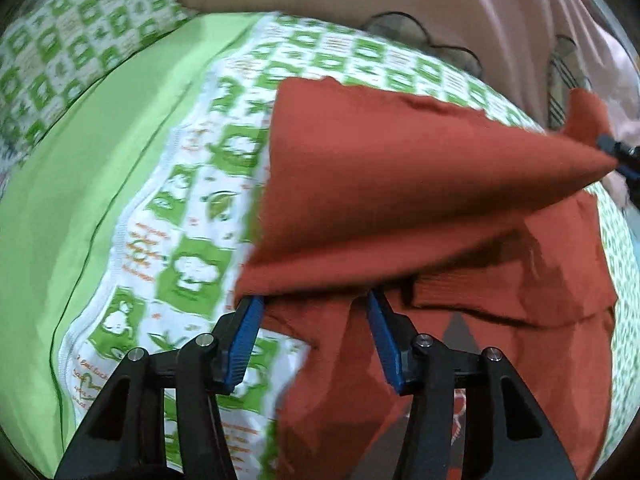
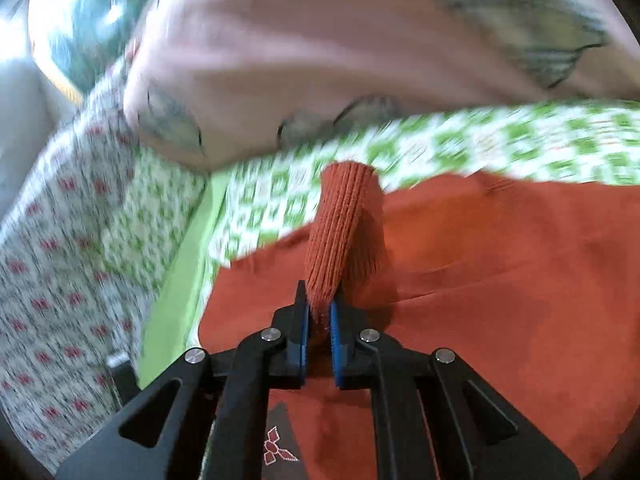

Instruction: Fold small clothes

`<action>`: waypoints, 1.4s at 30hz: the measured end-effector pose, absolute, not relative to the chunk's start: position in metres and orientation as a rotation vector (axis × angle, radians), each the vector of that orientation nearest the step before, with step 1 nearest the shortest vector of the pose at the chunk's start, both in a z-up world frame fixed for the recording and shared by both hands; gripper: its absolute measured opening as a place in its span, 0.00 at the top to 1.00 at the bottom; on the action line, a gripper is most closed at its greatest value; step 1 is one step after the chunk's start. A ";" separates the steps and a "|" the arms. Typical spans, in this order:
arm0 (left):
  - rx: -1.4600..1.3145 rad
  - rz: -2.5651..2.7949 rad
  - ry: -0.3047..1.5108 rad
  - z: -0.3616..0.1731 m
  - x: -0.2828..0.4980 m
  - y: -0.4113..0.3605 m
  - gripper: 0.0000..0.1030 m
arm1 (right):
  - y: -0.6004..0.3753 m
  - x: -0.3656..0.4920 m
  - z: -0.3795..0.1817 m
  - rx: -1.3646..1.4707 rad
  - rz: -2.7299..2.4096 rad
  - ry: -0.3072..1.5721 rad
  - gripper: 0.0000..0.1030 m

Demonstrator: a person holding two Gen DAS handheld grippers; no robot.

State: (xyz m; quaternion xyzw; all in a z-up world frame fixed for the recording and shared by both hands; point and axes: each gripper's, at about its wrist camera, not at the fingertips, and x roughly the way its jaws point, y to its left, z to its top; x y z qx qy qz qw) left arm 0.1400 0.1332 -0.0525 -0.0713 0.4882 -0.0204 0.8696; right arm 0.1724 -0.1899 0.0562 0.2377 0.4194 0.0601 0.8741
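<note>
A rust-orange garment lies on a green-and-white patterned bedsheet. Its upper layer is lifted and folded over the rest. My left gripper has its blue-padded jaws wide apart at the fold's near edge, with the cloth draped over the fingertips. My right gripper is shut on the garment's ribbed cuff, which stands up from the jaws above the flat orange cloth. The right gripper also shows at the right edge of the left wrist view, holding the stretched corner.
A pink quilt with grey appliqué shapes is bunched behind the garment. A plain lime-green strip of sheet runs on the left. A pillow in the same green print lies at the far left. A floral cloth hangs at the bed's side.
</note>
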 end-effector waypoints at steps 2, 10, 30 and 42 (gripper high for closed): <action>-0.113 -0.072 1.024 -0.051 0.141 0.121 0.50 | -0.209 0.159 0.063 0.511 0.093 0.858 0.91; -0.094 -0.007 1.032 -0.051 0.153 0.104 0.61 | -0.249 0.120 0.026 0.562 -0.029 0.925 0.91; -0.113 0.012 1.084 -0.052 0.132 0.133 0.58 | -0.293 0.090 0.000 0.657 -0.147 0.953 0.81; -0.313 0.119 1.102 -0.065 0.146 0.162 0.50 | -0.337 0.070 -0.018 0.895 -0.208 0.845 0.73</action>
